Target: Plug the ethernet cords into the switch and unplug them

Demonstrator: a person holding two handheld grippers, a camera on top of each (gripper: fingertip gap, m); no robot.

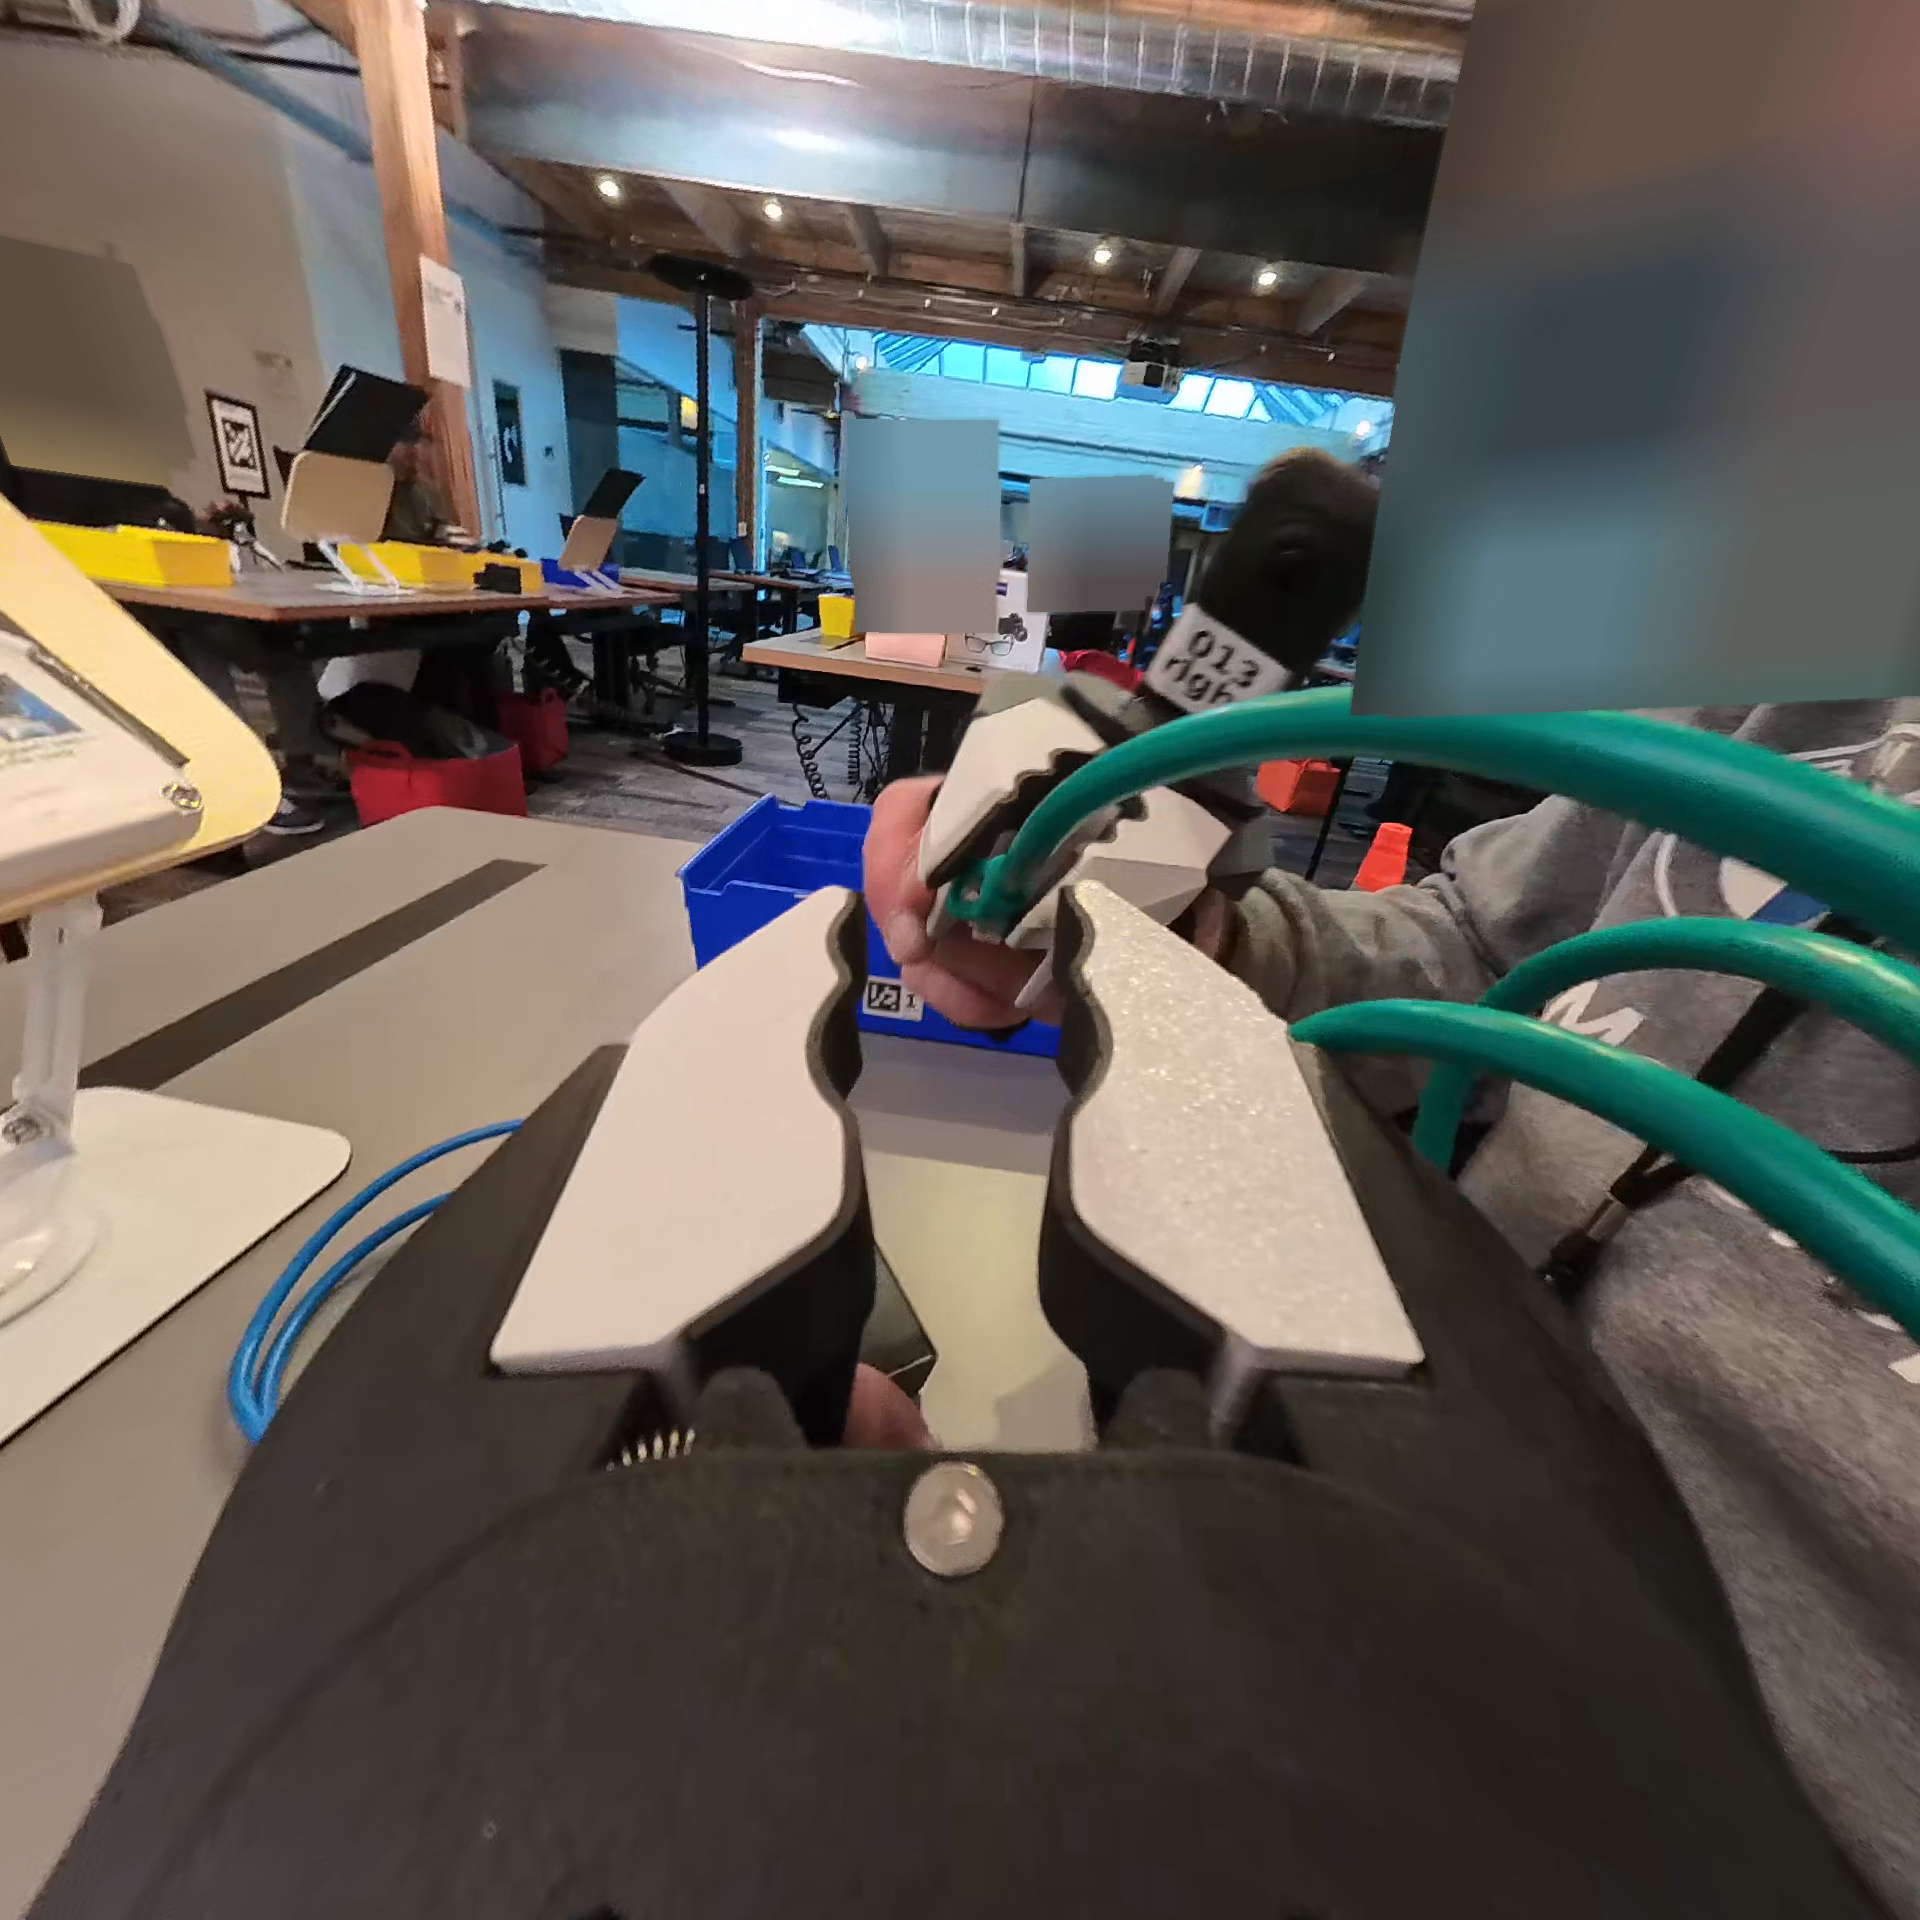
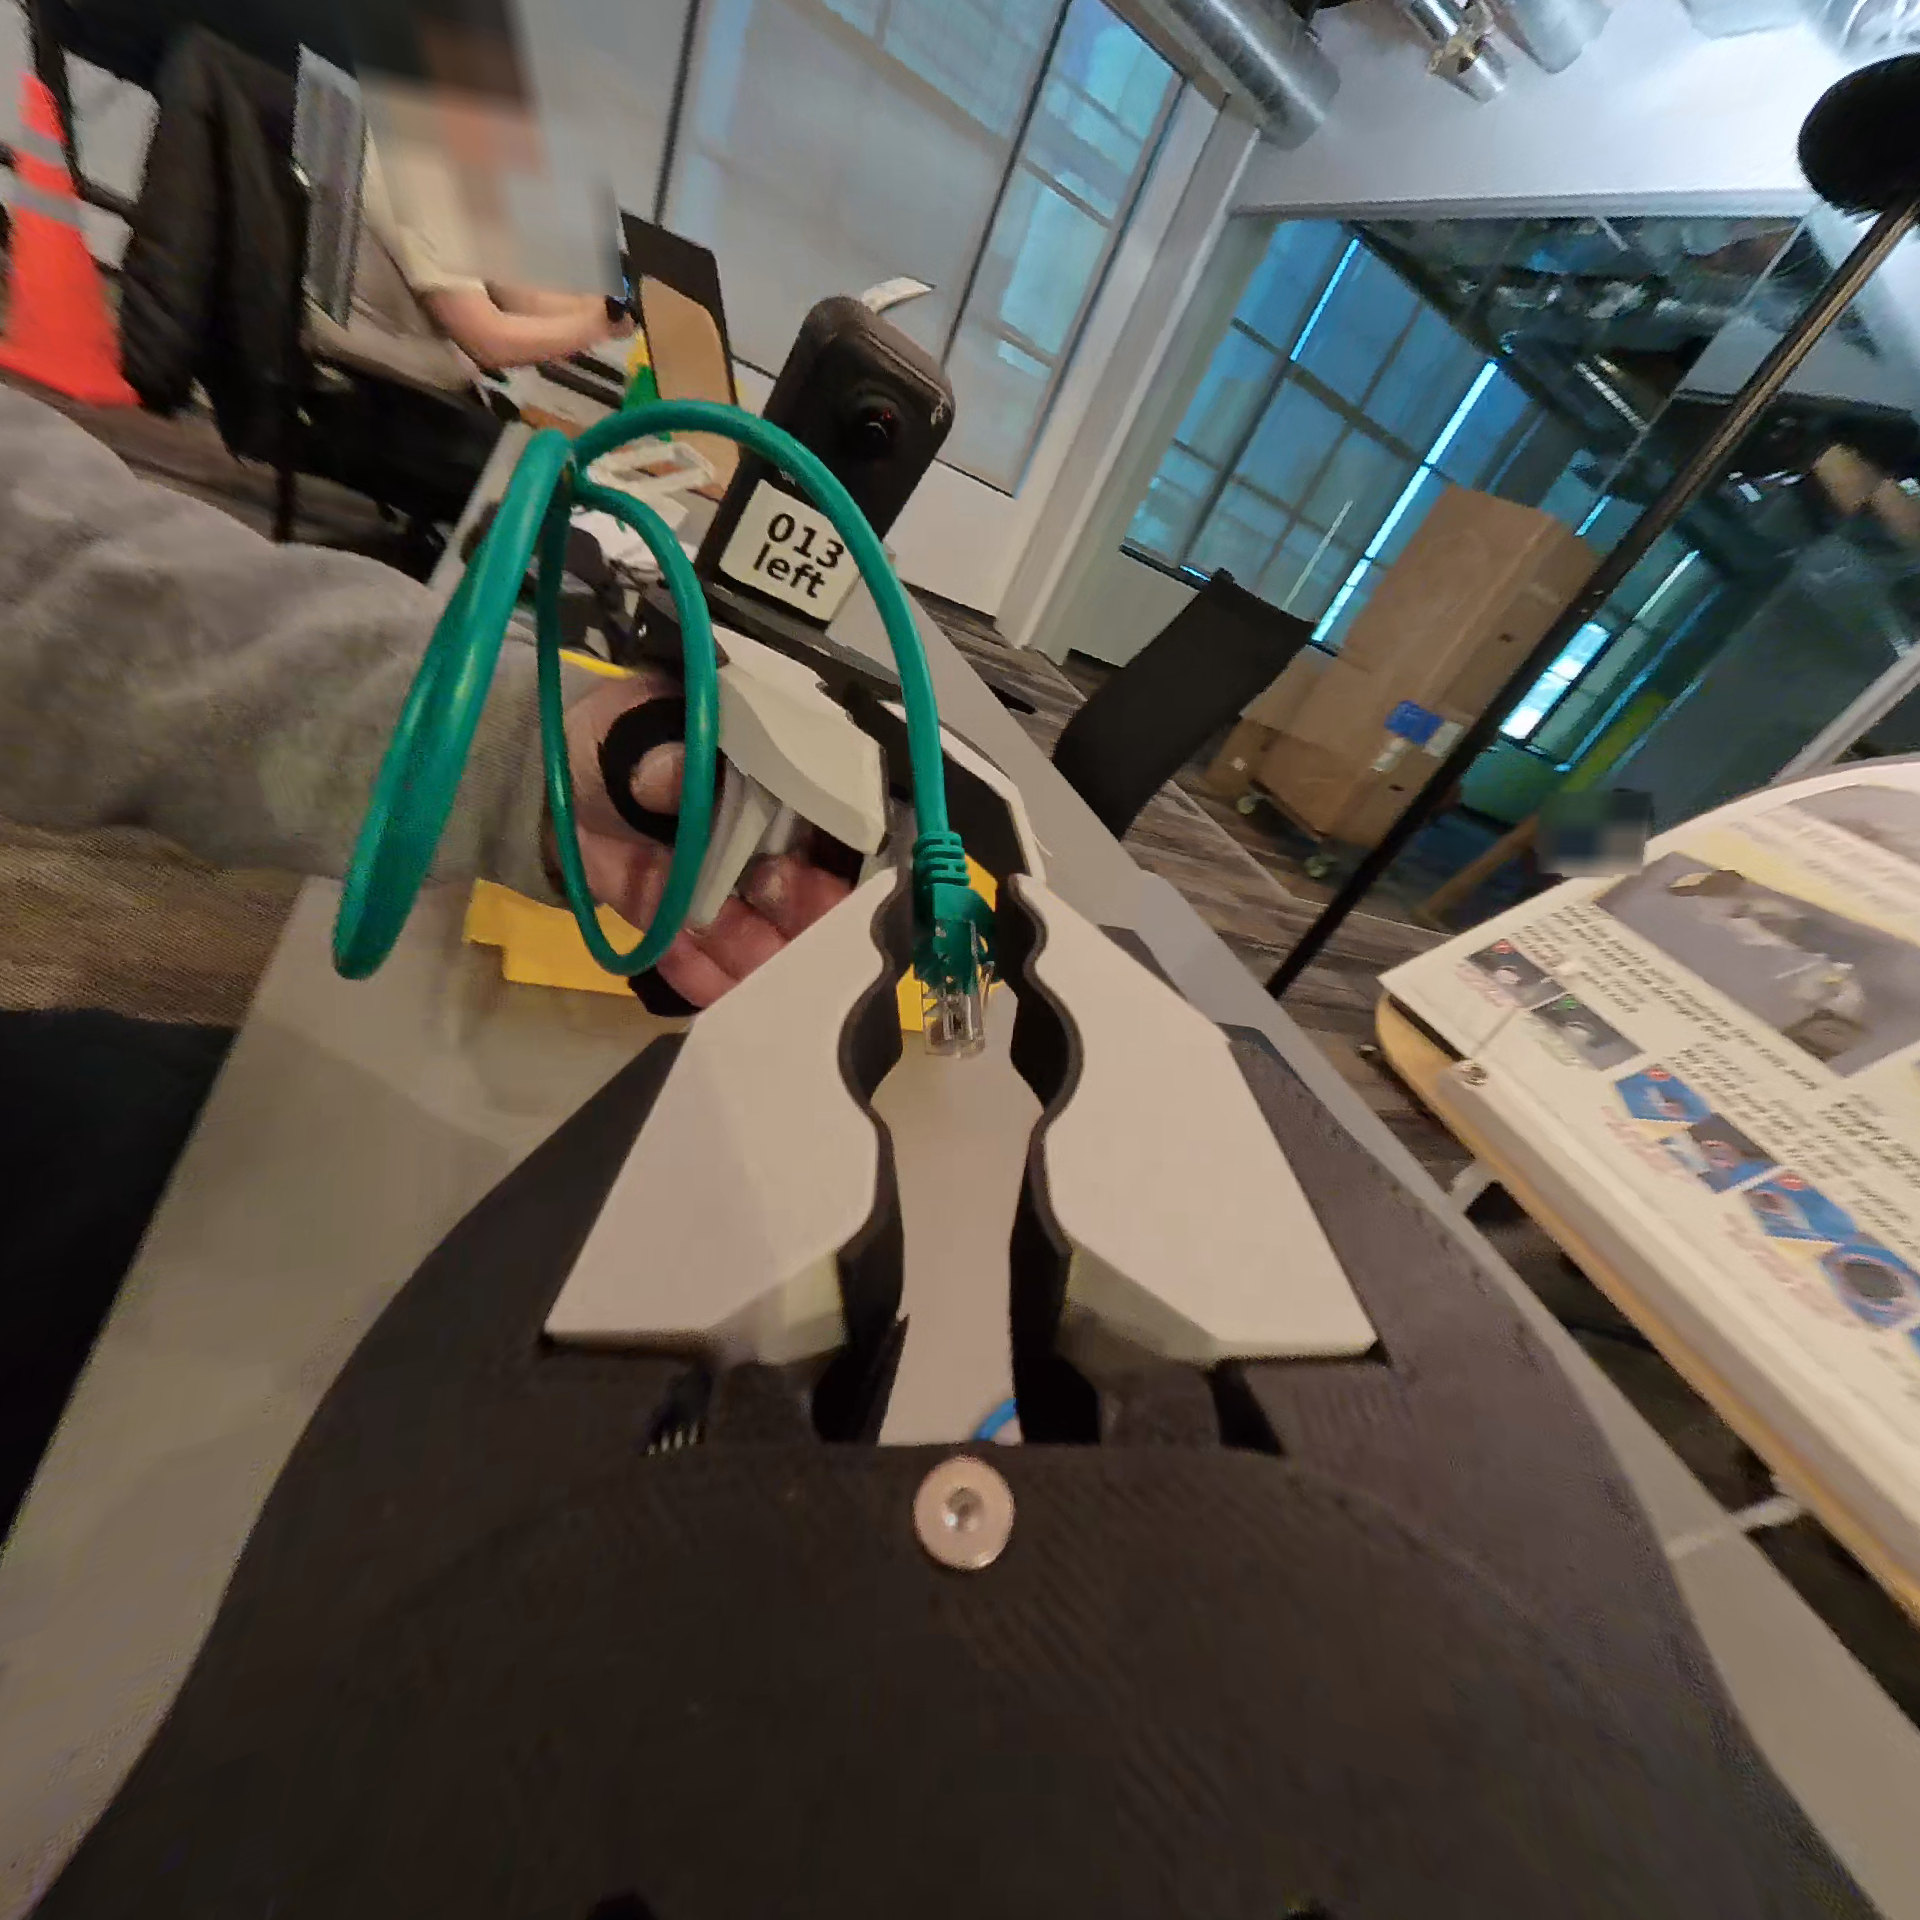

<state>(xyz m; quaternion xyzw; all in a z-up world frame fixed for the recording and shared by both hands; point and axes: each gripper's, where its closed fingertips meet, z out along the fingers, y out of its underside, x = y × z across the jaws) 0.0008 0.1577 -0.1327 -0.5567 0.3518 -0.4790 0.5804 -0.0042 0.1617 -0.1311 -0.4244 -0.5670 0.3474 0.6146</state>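
A green ethernet cord [image 2: 914,665] loops in the air, and its clear plug [image 2: 954,1013] hangs between my right gripper's fingertips. My right gripper [image 2: 954,904] is shut on the cord's green boot just above the plug. In the left wrist view the right gripper [image 1: 987,904] shows straight ahead, holding the green cord [image 1: 1558,748], which arcs off to the right. My left gripper [image 1: 961,925] is open and empty, just in front of the right one and above the grey table [image 1: 416,987]. It also shows in the right wrist view [image 2: 800,769]. No switch is in view.
A blue ethernet cord [image 1: 301,1257] lies coiled on the table at the left. A blue bin [image 1: 769,883] stands at the table's far edge. A white stand with a printed sheet [image 1: 94,727] is at the left and also shows in the right wrist view [image 2: 1662,1049]. A yellow bin [image 2: 530,935] sits behind the left gripper. Only a small space, under 4 cm, lies between the two pairs of fingers.
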